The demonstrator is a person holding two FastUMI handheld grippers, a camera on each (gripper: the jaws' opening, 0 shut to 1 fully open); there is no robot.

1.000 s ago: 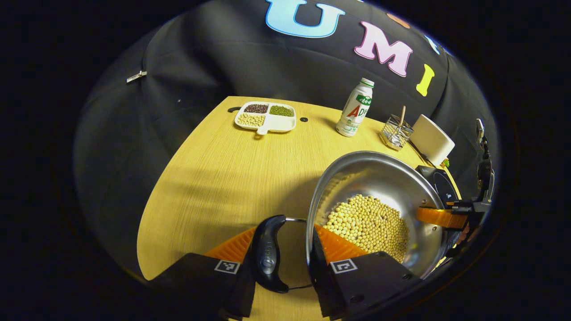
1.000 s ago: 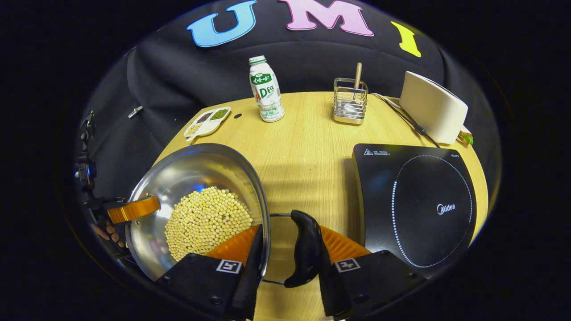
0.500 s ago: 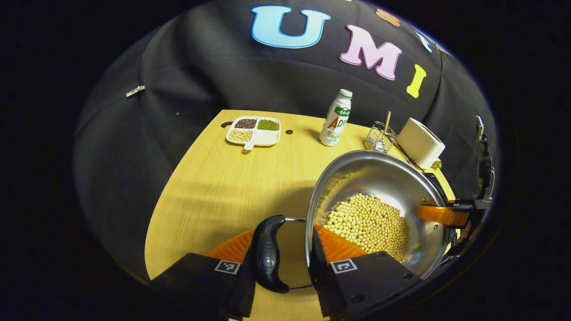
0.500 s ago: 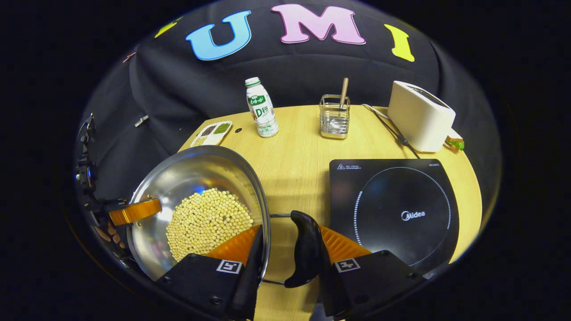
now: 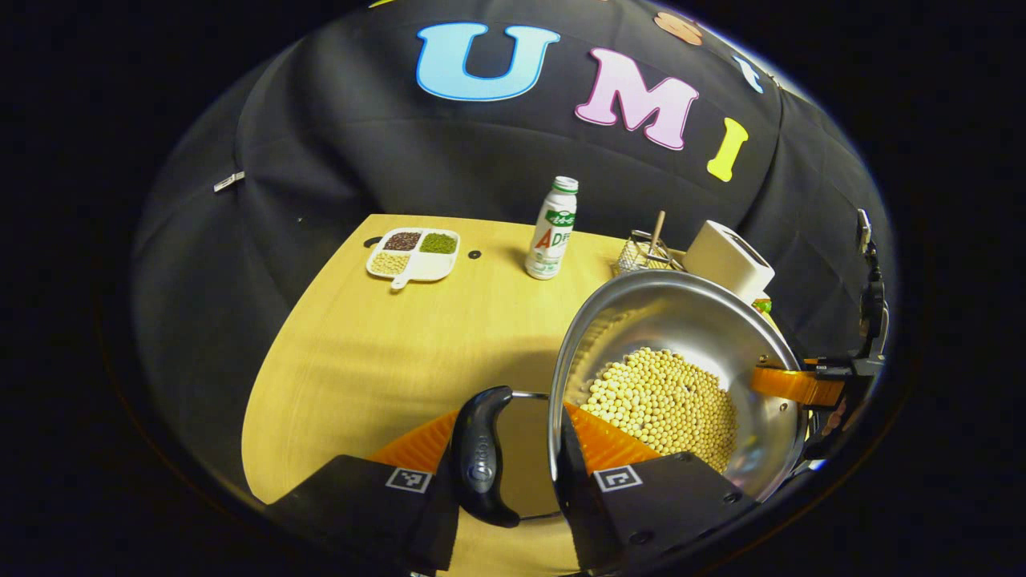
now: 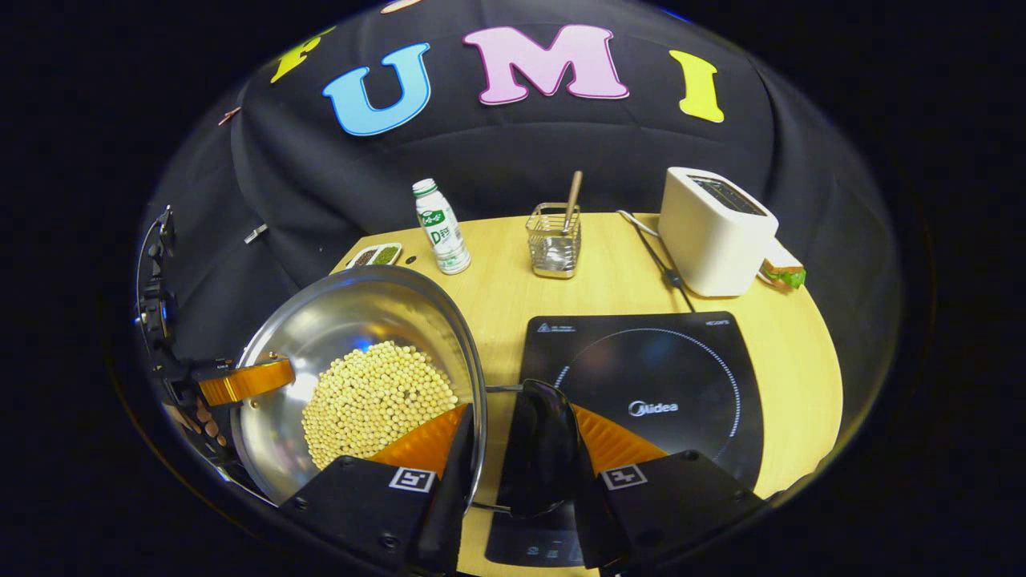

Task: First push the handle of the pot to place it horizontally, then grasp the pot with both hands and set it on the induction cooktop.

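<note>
Two grippers. Left gripper (image 5: pixel 506 465): fingers straddle the rim of the pot (image 5: pixel 681 320), one outside by the black handle (image 5: pixel 479 457), one inside against the wall; clamped on the rim. Right gripper (image 6: pixel 513 469): same hold on the opposite rim, beside the second handle (image 6: pixel 545 449).

One pot: round, polished steel, shallow bowl form, two black loop handles lying level on wire brackets. It is held between the grippers above the table (image 6: pixel 625 280), its right edge over the left edge of the cooktop (image 6: pixel 681 385). Load: one heap of pale yellow beans (image 6: pixel 373 401) on the bottom.

One cooktop: black, square, dotted ring, at 3 o'clock of the pot.

Far row, one each: divided dish (image 5: pixel 413 252) at 11 o'clock, bottle (image 6: pixel 441 228), wire holder (image 6: pixel 553 240) with one stick, toaster (image 6: pixel 713 232) at 1 o'clock, small sandwich (image 6: pixel 781 272) beside it.
</note>
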